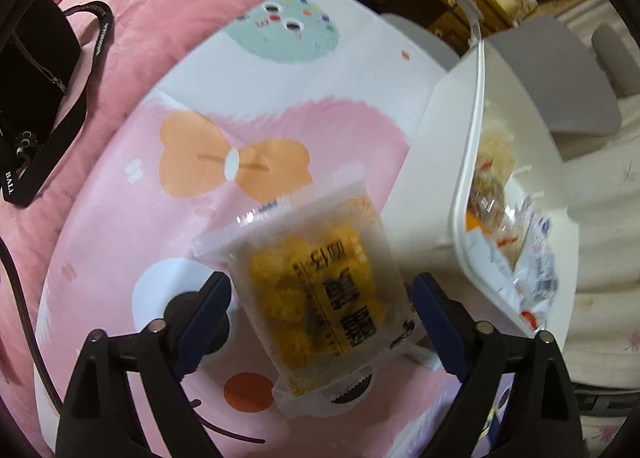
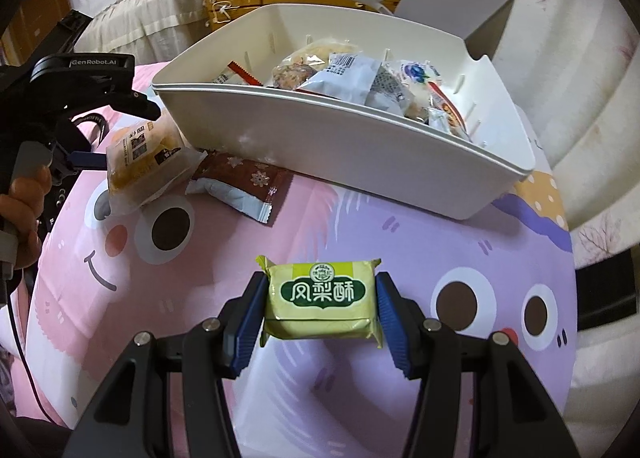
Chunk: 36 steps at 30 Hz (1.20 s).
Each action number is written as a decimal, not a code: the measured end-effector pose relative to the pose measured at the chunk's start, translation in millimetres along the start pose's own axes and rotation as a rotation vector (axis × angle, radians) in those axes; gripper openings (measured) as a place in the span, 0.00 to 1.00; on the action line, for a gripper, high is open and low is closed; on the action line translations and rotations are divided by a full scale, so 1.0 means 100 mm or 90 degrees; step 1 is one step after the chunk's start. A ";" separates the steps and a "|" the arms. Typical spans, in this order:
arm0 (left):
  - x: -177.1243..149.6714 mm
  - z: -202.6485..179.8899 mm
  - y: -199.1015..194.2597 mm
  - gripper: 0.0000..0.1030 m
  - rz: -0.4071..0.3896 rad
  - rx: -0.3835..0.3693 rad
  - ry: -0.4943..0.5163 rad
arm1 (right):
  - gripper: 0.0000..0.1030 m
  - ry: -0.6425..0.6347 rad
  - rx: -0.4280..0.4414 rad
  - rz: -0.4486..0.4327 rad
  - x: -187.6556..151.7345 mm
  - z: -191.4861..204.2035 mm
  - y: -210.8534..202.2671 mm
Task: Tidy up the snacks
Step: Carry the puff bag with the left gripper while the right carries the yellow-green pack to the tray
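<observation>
**A:** What is each gripper doing above the cartoon-print cloth (image 2: 328,225)?

**B:** At the bottom centre of the right wrist view, the right gripper (image 2: 322,304) pinches a green pineapple-cake packet (image 2: 320,300) between its blue pads, raised over the purple part of the cloth. In the left wrist view, the left gripper (image 1: 322,322) stands spread wide; a clear packet of yellow snacks (image 1: 316,298) lies between the pads, which seem just clear of it, though blur makes contact hard to judge.

**A:** And the other snacks?

**B:** The white bin (image 2: 360,145) in the upper centre of the right view holds a jumble of wrapped snacks (image 2: 360,77). A brown snowflake-print packet (image 2: 244,181) lies on the cloth just in front of the bin, touching the clear packet to its left. A black strap (image 1: 60,105) rests on the pink blanket (image 1: 160,25), upper left of the left view.
</observation>
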<state>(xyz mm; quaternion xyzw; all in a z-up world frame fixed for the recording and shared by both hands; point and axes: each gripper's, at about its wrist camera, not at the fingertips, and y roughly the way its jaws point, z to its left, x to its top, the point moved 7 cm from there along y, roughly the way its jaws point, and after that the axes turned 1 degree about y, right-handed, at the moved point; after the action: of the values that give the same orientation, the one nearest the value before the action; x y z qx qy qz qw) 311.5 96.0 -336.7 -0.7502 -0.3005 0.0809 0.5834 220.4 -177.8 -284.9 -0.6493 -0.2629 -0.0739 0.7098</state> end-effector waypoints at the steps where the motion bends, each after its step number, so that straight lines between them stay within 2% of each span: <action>1: -0.02 -0.02 0.03 0.89 0.003 0.003 0.004 | 0.52 -0.003 0.003 0.002 0.00 -0.01 0.02; 15: -0.07 -0.18 0.27 0.92 0.003 0.092 0.007 | 0.52 -0.024 0.026 0.014 0.08 -0.26 0.11; 17: -0.08 -0.19 0.30 0.88 0.007 0.113 0.014 | 0.52 -0.026 0.031 0.015 0.09 -0.29 0.11; 18: -0.09 -0.19 0.31 0.83 0.013 0.128 0.012 | 0.52 -0.026 0.033 0.014 0.10 -0.30 0.10; 25: -0.22 -0.14 0.20 0.75 0.026 0.172 -0.006 | 0.52 -0.033 0.053 0.005 0.19 -0.36 -0.01; 36: -0.31 -0.14 -0.30 0.75 0.017 0.203 0.004 | 0.52 -0.029 0.060 -0.040 0.40 -0.47 -0.28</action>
<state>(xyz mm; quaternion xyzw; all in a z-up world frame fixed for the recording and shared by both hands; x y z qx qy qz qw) 282.2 71.3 -311.9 -0.6525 -0.2721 0.1330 0.6946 255.1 -218.0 -242.2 -0.6081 -0.3027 -0.0689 0.7306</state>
